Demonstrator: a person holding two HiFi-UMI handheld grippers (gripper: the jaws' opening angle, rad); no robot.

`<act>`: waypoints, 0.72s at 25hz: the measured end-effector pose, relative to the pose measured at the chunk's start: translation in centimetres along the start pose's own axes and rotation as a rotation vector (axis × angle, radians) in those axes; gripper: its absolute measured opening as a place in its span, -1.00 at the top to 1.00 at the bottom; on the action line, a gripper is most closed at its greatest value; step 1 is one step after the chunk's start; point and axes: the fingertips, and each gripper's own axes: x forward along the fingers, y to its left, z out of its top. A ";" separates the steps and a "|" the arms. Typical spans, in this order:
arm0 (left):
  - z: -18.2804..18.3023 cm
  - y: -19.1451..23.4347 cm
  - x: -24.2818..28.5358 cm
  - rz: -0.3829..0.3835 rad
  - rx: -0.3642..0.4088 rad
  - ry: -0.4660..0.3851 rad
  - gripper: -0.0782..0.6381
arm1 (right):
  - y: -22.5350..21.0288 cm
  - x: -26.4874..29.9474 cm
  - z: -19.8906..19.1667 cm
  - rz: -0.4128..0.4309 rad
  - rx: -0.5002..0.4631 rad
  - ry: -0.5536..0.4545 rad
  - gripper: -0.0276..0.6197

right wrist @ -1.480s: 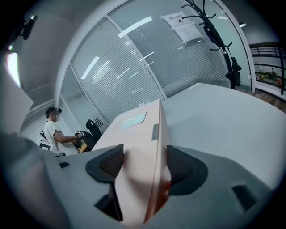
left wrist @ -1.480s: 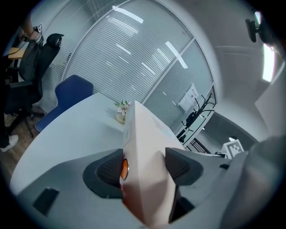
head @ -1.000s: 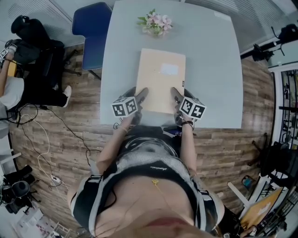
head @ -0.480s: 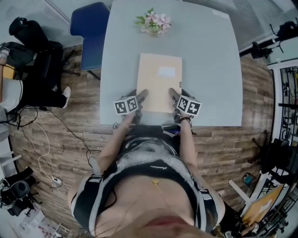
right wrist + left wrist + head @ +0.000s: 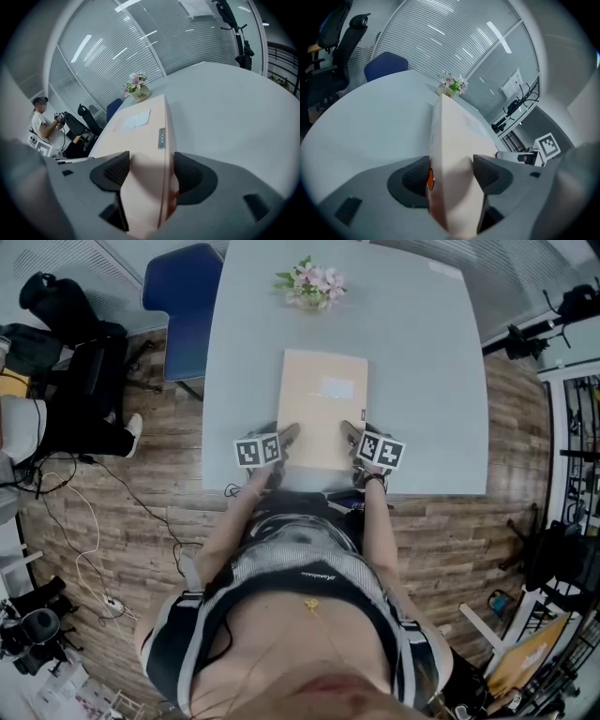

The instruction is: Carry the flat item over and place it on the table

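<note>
A flat tan cardboard box [image 5: 323, 399] with a pale label on top lies lengthwise over the grey table [image 5: 422, 352]. I cannot tell whether its underside touches the table. My left gripper [image 5: 286, 437] is shut on its near left corner, and my right gripper [image 5: 354, 435] is shut on its near right corner. In the left gripper view the box [image 5: 450, 136] fills the gap of the left gripper [image 5: 451, 173], with both pads against it. In the right gripper view the box [image 5: 145, 136] sits clamped the same way in the right gripper [image 5: 150, 176].
A small pot of pink flowers [image 5: 311, 285] stands on the table beyond the box's far end. A blue chair [image 5: 183, 306] is at the table's far left corner. A seated person [image 5: 42, 122] and black office chairs are off to the left, and stands and gear are to the right.
Both grippers and the box have sunk toward the table top. The grip on each near corner is unchanged.
</note>
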 end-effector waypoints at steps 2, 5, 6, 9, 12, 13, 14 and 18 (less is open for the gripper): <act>-0.1 0.0 0.0 -0.002 0.002 0.010 -0.02 | -0.1 -0.1 -0.1 0.002 0.005 -0.004 0.00; -0.1 -0.1 0.0 -0.004 0.005 0.015 -0.02 | -0.2 -0.1 -0.1 0.003 0.010 -0.011 -0.01; -0.1 0.0 0.0 -0.005 0.007 0.014 -0.02 | -0.2 0.0 -0.2 0.001 0.011 -0.012 -0.02; -0.1 0.1 0.0 -0.006 0.012 0.008 -0.02 | -0.2 0.1 -0.2 0.001 0.012 -0.011 -0.02; -0.2 0.0 0.0 -0.007 0.016 0.007 -0.02 | -0.3 0.1 -0.3 0.004 0.017 -0.018 -0.03; -0.2 0.0 0.1 -0.007 0.017 0.006 -0.02 | -0.4 0.1 -0.3 0.004 0.020 -0.022 -0.03; -0.2 -0.1 0.1 -0.006 0.019 0.005 -0.02 | -0.4 0.0 -0.3 0.003 0.022 -0.026 -0.03; -0.2 -0.1 0.0 -0.001 0.024 0.008 -0.02 | -0.4 -0.1 -0.3 0.001 0.028 -0.033 -0.03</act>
